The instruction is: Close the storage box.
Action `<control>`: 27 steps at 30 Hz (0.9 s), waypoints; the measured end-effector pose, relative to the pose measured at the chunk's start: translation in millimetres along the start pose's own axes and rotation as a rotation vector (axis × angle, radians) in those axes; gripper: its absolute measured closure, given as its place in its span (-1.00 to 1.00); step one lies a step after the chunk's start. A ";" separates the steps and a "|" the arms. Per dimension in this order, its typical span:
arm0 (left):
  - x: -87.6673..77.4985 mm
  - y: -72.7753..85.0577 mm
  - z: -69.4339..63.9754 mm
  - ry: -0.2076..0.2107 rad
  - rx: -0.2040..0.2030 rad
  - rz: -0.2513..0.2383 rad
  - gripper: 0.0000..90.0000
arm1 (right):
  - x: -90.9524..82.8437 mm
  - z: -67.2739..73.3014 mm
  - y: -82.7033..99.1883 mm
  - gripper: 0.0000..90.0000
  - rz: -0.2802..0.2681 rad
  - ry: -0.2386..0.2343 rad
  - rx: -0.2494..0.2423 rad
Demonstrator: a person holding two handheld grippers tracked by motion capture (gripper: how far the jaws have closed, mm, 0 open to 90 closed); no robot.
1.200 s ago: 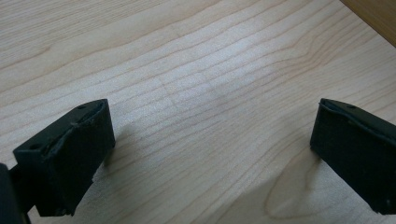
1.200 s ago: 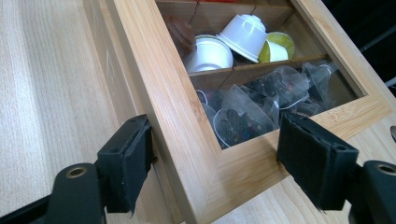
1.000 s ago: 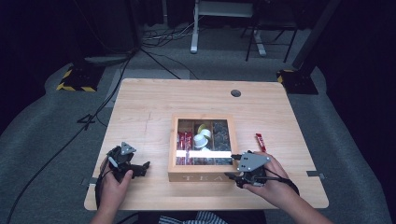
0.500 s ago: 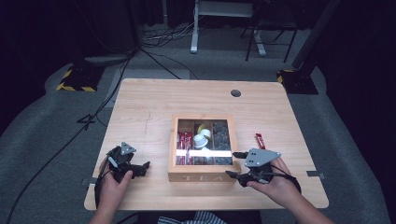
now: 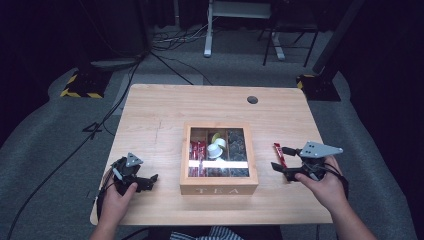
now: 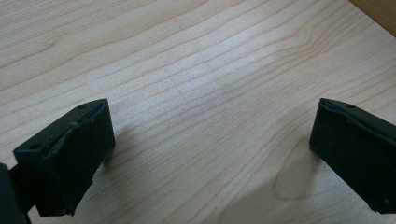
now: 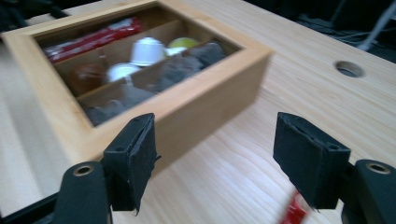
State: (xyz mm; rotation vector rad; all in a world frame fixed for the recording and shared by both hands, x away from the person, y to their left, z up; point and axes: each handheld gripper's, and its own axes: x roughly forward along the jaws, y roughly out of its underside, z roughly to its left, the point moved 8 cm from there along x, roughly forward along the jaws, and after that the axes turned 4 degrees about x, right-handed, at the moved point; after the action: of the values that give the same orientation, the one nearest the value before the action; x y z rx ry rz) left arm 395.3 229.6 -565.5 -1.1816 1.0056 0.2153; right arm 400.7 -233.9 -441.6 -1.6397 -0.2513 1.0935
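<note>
— Moved? My right tongs (image 5: 281,165) slid off the tea box (image 5: 218,188) rightward, jaws just opening, nothing between them.
— Target? Red sachet (image 5: 278,154) on worktop (image 5: 150,120), just beyond the tips, lengthwise away from me. Left tongs (image 5: 145,182) wide, far.

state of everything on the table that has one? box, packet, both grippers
tea box: lid shut, contents visible through its window
red packet: lying flat on the table, right of the box, loose
left gripper: open, holding nothing
right gripper: jaws just been opening, holding nothing
</note>
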 end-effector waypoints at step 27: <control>-1.6 1.9 3.2 0.001 0.006 0.005 -1.00 | -8.8 -115.1 105.1 -0.36 0.086 0.265 0.271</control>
State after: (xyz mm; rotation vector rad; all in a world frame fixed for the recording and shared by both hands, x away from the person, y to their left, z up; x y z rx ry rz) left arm 395.0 233.6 -565.5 -1.1743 1.0093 0.2154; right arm 445.1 -355.4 -529.0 -1.5391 0.1367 0.9168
